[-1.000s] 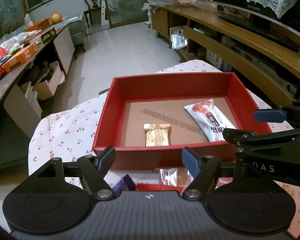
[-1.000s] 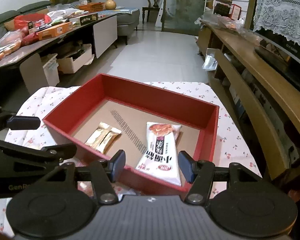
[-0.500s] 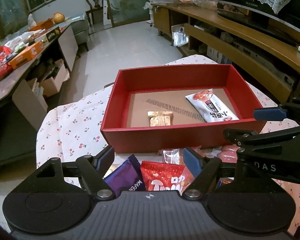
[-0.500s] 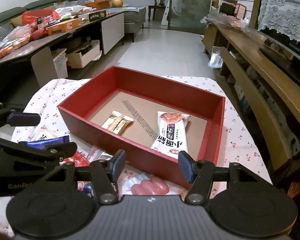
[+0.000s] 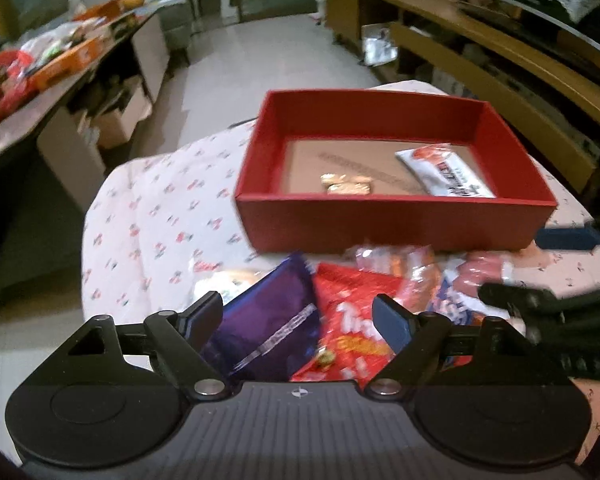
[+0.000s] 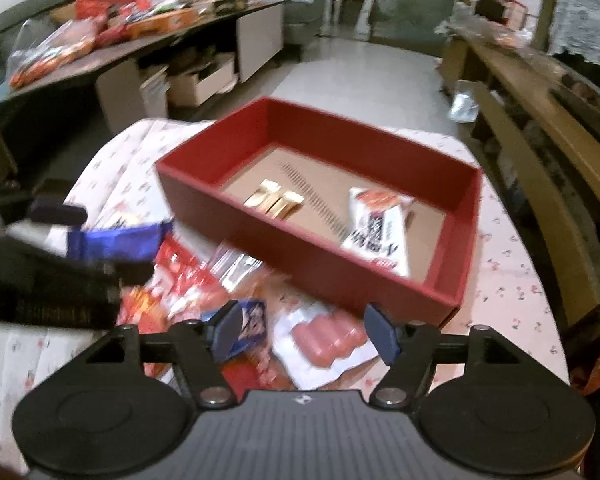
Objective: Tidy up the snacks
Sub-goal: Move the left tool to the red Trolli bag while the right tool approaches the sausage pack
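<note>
A red box (image 5: 396, 222) is being shown on a tablecloth (image 5: 156, 216) printed with small cherries, with its brown floor in plain sight. Two snacks are being held inside it: a small gold packet (image 5: 346, 185) near the middle, and a white packet (image 5: 446, 176) with red at one end, lying toward the right wall and apart from the gold one.

A heap of loose snacks is being kept just in front of the box's near wall. A purple packet (image 5: 268, 330) and a red bag (image 5: 350, 320) are lying side by side there, and a clear pack of pink sausages (image 6: 328, 338) is lying further to the right.

The left gripper (image 5: 298, 318) is being held wide open above the purple packet and the red bag, and nothing is being gripped by it. The right gripper (image 6: 306, 330) is likewise being held wide open over the sausages, with nothing between its fingers.
</note>
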Demonstrator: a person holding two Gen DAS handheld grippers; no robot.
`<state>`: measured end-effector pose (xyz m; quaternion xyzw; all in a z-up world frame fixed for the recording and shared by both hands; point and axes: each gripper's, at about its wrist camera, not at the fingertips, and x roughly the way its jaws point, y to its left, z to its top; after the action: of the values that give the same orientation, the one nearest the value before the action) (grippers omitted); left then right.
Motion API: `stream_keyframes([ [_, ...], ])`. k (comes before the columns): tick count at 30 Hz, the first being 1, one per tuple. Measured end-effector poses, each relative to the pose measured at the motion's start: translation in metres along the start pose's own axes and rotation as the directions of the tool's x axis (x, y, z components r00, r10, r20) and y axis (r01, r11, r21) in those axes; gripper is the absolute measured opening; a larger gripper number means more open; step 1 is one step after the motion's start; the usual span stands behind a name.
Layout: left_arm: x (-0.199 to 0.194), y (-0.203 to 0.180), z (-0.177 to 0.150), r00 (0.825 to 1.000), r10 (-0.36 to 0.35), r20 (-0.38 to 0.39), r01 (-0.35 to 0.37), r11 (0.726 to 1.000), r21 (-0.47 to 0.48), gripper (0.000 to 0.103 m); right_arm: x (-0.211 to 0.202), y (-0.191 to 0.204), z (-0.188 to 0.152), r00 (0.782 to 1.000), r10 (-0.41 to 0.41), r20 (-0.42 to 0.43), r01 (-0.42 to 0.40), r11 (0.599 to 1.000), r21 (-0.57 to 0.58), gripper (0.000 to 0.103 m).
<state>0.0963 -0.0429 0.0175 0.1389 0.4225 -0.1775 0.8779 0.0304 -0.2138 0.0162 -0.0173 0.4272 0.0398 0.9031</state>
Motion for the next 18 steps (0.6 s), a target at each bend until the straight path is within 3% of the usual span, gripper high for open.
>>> stream_keyframes([
  [8,0.001,0.030,-0.009,0.997,-0.043,-0.057,0.036,0.993,-0.116,0.086,0.022,0.024,-0.015,0.994,0.063,-0.091,-0.076,0.987,-0.144,0.073],
  [10,0.001,0.032,-0.010,0.997,-0.053,-0.064,0.045,0.991,-0.127,0.086,0.032,0.027,-0.015,0.993,0.056,-0.108,-0.074,0.982,-0.172,0.080],
  [13,0.002,0.031,-0.010,0.995,-0.074,-0.073,0.064,0.990,-0.125,0.087,0.047,0.026,-0.016,0.987,0.087,-0.138,-0.109,0.980,-0.167,0.081],
  [14,0.002,0.029,-0.010,0.994,-0.075,-0.078,0.065,0.990,-0.121,0.087,0.049,0.024,-0.016,0.985,0.105,-0.133,-0.124,0.982,-0.145,0.079],
  [15,0.001,0.028,-0.010,0.994,-0.076,-0.078,0.066,0.991,-0.117,0.087,0.048,0.022,-0.015,0.981,0.132,-0.139,-0.149,0.981,-0.121,0.062],
  [16,0.000,0.026,-0.010,0.994,-0.079,-0.075,0.070,0.991,-0.112,0.087,0.045,0.020,-0.013,0.979,0.146,-0.143,-0.162,0.982,-0.101,0.052],
  [18,-0.001,0.023,-0.009,0.994,-0.086,-0.072,0.078,0.992,-0.102,0.087,0.039,0.018,-0.015,0.981,0.132,-0.141,-0.147,0.984,-0.096,0.047],
])
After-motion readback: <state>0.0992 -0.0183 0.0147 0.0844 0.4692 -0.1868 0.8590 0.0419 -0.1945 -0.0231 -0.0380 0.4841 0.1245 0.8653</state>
